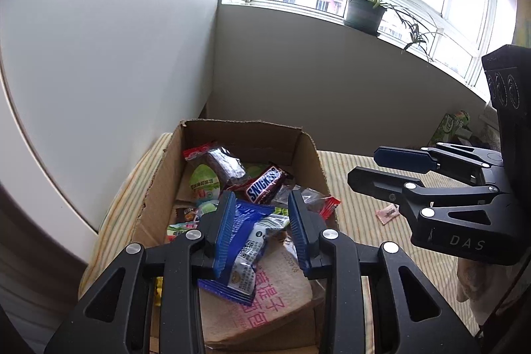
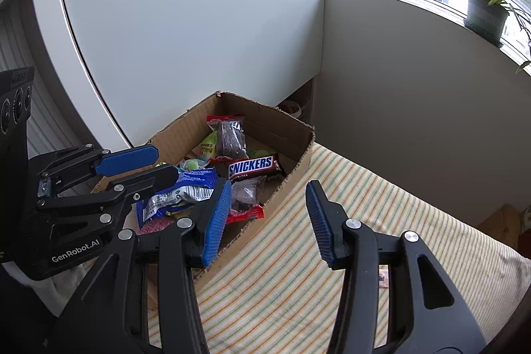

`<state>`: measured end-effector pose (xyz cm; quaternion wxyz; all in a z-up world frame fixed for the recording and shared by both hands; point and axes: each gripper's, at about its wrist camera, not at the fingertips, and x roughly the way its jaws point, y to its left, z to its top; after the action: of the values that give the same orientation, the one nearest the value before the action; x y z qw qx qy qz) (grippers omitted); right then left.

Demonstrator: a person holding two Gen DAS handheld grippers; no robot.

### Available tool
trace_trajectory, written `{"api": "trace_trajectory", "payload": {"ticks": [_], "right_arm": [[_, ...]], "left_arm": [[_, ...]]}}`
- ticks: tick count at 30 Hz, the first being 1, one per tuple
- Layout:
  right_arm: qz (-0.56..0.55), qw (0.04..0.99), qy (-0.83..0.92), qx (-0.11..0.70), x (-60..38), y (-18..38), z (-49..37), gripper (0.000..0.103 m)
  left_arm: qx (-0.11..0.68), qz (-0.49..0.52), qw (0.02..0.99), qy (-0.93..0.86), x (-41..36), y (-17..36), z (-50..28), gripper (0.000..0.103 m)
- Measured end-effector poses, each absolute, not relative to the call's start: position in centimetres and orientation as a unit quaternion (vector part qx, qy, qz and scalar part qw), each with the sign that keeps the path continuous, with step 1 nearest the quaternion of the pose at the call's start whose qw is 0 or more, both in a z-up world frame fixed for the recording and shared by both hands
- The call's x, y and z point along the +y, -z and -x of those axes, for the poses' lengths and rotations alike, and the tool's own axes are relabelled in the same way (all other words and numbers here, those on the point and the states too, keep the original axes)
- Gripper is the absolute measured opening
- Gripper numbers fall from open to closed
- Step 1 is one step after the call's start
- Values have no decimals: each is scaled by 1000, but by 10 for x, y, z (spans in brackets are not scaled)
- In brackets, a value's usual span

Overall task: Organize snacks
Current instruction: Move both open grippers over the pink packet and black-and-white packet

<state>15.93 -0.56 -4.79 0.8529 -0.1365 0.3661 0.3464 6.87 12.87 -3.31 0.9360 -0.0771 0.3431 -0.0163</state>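
Left gripper (image 1: 262, 223) hung over the cardboard box (image 1: 159, 175), jaws spread; blue snack packet (image 1: 244, 241) between, lengthwise, apparently released. Right gripper (image 2: 268, 221) empty, wide open, nearer the pink sachet (image 1: 386, 214) on the striped cloth (image 2: 381, 204).

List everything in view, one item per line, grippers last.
cardboard box: 1, brown, on the striped cloth
Snickers bar: 1, brown, in the box
brownie packets: 2, clear with red ends, in the box
blue snack packet: 1, blue and white, between the left gripper's fingers
pink packet: 1, on the cloth outside the box
striped cloth: 1, yellow-green
potted plant: 1, green, windowsill
left gripper: open
right gripper: open, empty
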Motion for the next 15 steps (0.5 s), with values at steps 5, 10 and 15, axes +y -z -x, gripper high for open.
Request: {"api": "trace_trajectory", "payload": {"ticks": [5, 10, 15], "right_arm": [[135, 858, -320, 379, -44, 50, -155, 49], [127, 860, -296, 395, -82, 53, -151, 49], [103, 861, -271, 417, -131, 59, -146, 49]], "left_arm": [[341, 67, 937, 35, 103, 29, -66, 31], [345, 62, 935, 58, 77, 29, -66, 31], [356, 57, 929, 88, 43, 32, -74, 31]]}}
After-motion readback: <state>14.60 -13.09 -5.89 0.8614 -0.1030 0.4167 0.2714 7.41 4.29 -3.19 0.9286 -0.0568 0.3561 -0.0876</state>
